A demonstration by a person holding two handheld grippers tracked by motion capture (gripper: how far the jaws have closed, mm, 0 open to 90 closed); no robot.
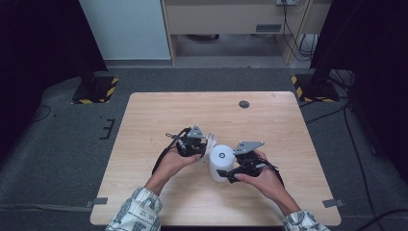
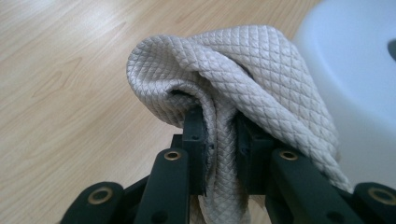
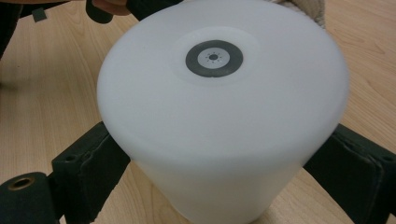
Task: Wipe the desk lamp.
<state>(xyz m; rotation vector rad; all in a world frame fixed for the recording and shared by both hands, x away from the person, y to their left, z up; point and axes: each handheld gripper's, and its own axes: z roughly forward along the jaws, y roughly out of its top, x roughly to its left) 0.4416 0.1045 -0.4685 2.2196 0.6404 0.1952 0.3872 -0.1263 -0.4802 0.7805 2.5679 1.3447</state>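
Observation:
A white cylinder (image 1: pixel 220 162) with a dark ring on its flat top stands on the wooden table (image 1: pixel 159 110), near the middle front. My right gripper (image 1: pixel 230 174) is shut on the white cylinder (image 3: pixel 219 112), one black jaw pressed against each side. My left gripper (image 1: pixel 199 147) sits just left of the cylinder and is shut on a quilted off-white cloth (image 2: pixel 224 79). In the high view the cloth (image 1: pixel 210 143) bunches up beside the cylinder's upper left edge, close to it or touching. The cylinder's white side (image 2: pixel 355 74) fills the right of the left gripper view.
A small dark round grommet (image 1: pixel 244 104) is set in the table near its far edge. Two black stands with yellow-black striped bases (image 1: pixel 96 89) (image 1: pixel 315 86) flank the table on the grey floor. Cables run along the right.

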